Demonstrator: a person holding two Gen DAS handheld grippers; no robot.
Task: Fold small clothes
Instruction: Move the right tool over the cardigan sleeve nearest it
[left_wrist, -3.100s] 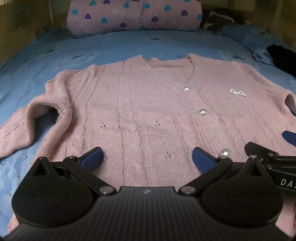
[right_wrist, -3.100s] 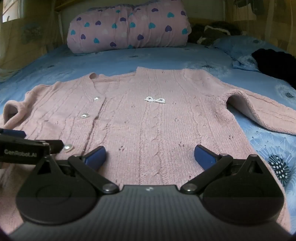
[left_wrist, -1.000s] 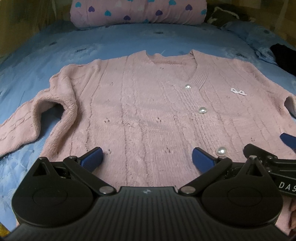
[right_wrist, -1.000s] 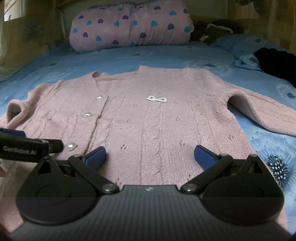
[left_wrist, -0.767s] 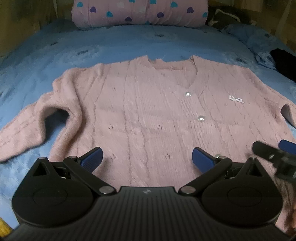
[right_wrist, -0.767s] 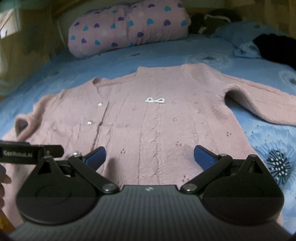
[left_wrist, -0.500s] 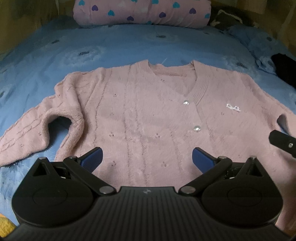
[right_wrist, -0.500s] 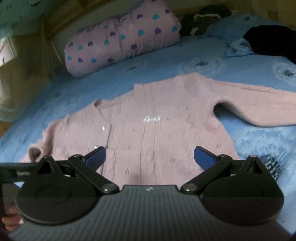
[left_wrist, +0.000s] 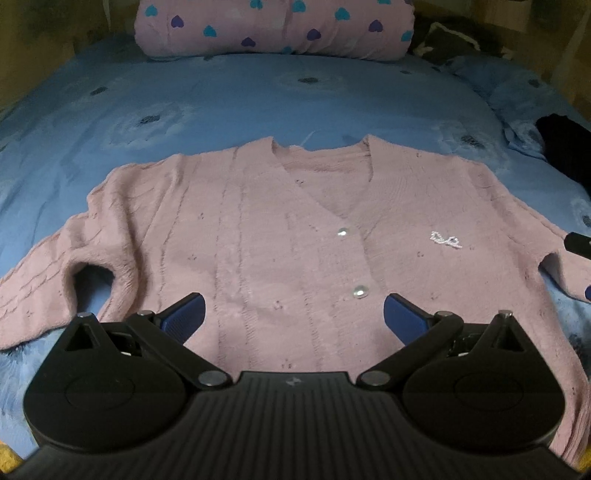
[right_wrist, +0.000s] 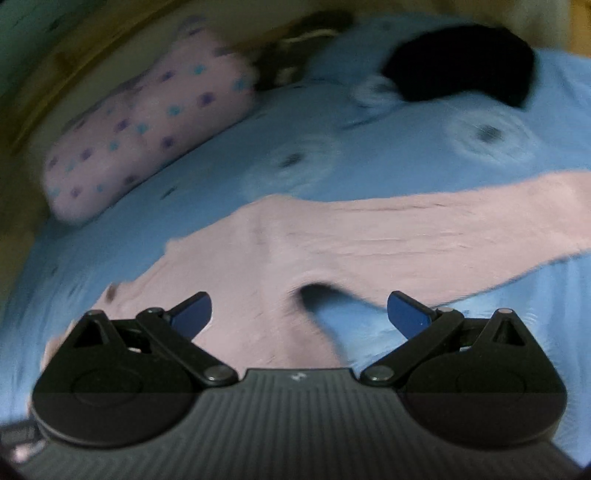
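A pink knitted cardigan (left_wrist: 280, 236) with pearl buttons lies flat, front up, on the blue bed. Its left sleeve (left_wrist: 33, 295) bends out to the left. My left gripper (left_wrist: 293, 317) is open and empty, held above the cardigan's lower hem. In the blurred right wrist view my right gripper (right_wrist: 299, 314) is open and empty above the armpit of the right sleeve (right_wrist: 424, 229), which stretches out to the right. The tip of the right gripper shows at the right edge of the left wrist view (left_wrist: 578, 243).
A pink pillow with hearts (left_wrist: 273, 26) lies at the head of the bed. A black garment (right_wrist: 458, 62) lies on the blue sheet (left_wrist: 258, 99) at the far right, by a blue pillow (left_wrist: 517, 88). Wooden walls surround the bed.
Both grippers have risen and pulled back from the cardigan. The right gripper has swung to the right, from over the chest to over the right sleeve and armpit.
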